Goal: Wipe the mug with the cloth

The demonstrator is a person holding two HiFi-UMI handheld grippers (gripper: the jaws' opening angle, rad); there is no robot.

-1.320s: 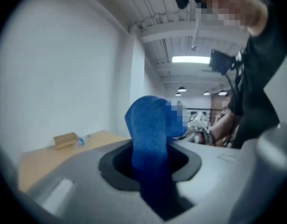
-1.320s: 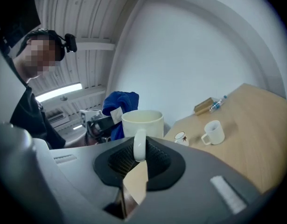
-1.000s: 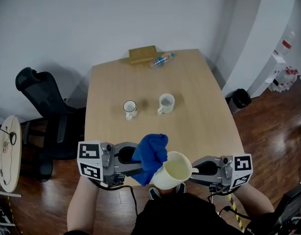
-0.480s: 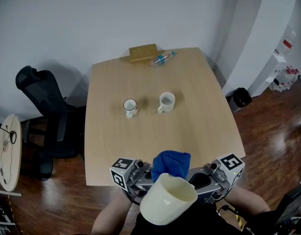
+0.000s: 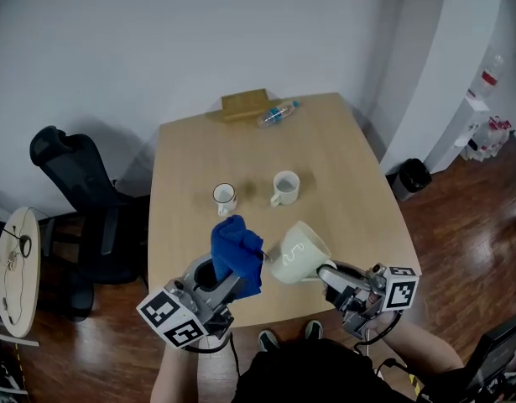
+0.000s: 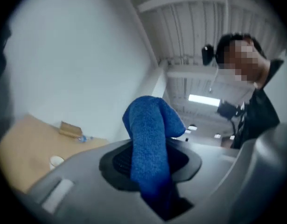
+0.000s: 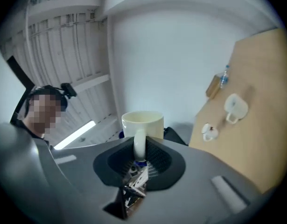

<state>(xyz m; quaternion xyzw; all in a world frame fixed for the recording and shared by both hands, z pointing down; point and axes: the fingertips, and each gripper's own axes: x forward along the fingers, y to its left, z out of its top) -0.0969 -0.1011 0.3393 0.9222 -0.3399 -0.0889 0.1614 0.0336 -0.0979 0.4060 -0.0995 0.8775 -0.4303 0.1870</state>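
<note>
The mug point(image 5: 298, 253) hangs tipped in the air over the near edge of the worktop point(image 5: 346, 196), its mouth turned up and to the right. The right tool point(image 5: 326, 273) is clamped narrow on its handle. The right gripper view shows that grip plainly, the handle point(image 7: 140, 144) upright between the jaws, while the head view hides it behind the mug's body. The left tool point(image 5: 226, 282) is closed on a blue cloth point(image 5: 235, 254), which stands up out of the jaws in a bunched fold just beside the mug (whether the two touch cannot be told).

Farther back on the worktop, well clear of both tools, stand two small white mugs point(image 5: 224, 196) point(image 5: 284, 186). At the far edge lie a wooden block point(image 5: 243, 103) and a water bottle point(image 5: 277, 112) on its side. A black office chair point(image 5: 73, 175) sits left of the worktop and a dark bin point(image 5: 413, 173) to its right.

The only markings are the black-and-white squares on the tools' cubes; the bottle's blue label is too small to read. The ceiling lights show only in the gripper views, and the chair and bin only in the head view.
</note>
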